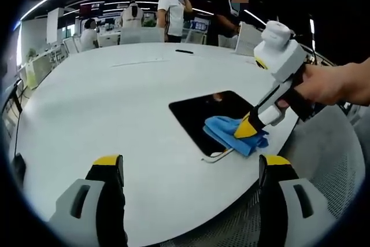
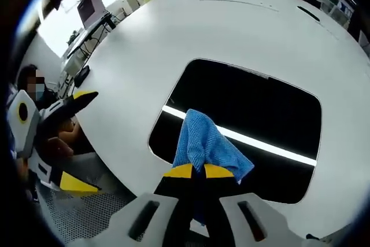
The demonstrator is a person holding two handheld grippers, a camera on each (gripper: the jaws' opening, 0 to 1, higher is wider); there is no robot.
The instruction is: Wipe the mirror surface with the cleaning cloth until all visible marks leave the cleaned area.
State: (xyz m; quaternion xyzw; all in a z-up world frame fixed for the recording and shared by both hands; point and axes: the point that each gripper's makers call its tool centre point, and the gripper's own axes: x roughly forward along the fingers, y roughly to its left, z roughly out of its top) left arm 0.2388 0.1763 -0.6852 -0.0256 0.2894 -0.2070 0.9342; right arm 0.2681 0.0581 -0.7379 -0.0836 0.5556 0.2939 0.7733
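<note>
Blue cloth (image 2: 203, 146) was pinched tight in the right gripper (image 2: 195, 170) on the dark mirror (image 2: 254, 114), the left gripper (image 1: 191, 169) hung wide open, and no marks showed, so wiping looked partly done

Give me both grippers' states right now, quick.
Left gripper: open, holding nothing, above the white table.
Right gripper: shut on the blue cleaning cloth, which rests on the mirror.
</note>
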